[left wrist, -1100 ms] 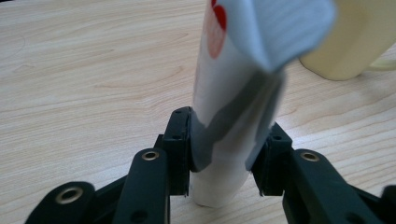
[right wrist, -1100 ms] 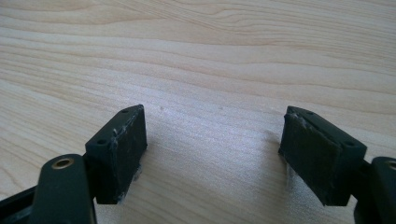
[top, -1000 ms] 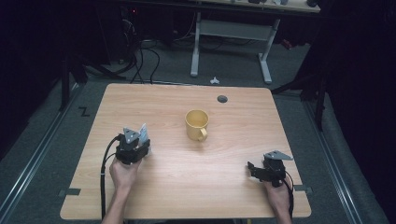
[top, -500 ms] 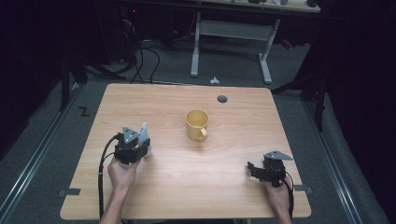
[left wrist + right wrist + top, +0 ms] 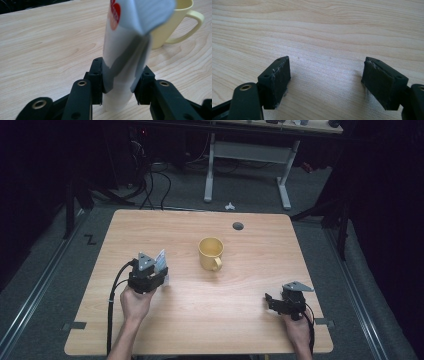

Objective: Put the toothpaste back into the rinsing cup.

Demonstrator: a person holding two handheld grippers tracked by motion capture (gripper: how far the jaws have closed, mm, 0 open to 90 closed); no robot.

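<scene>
Pinching a white tube [image 5: 125, 57] between its two black jaws, the left gripper [image 5: 159, 279] sits over the table [image 5: 250, 330] toward the left edge, about midway between the near and far edges, with the person's left hand [image 5: 134, 302] wrapped around its body and a black cable [image 5: 111, 310] trailing back to the near edge. In the left gripper view the tube stands roughly upright, leaning a little, its flat crimped end uppermost and its lower end resting on or just above the wood; the pads [image 5: 96, 75] press against it from both sides. A red mark with small white lettering shows near the top of the tube, too blurred and cropped to read, and no brand can be made out.

A pale yellow mug [image 5: 210, 253] stands upright near the middle of the table, slightly toward the far edge, its handle turned toward the near right. It is well apart from both grippers; in the left gripper view it stands behind the tube.

The right gripper [image 5: 270, 300] lies low by the near right corner, held by the right hand [image 5: 298, 330], its jaws spread wide with only bare wood grain between them in the right gripper view. A round dark grommet hole [image 5: 238, 226] sits close to the far edge, right of centre.
</scene>
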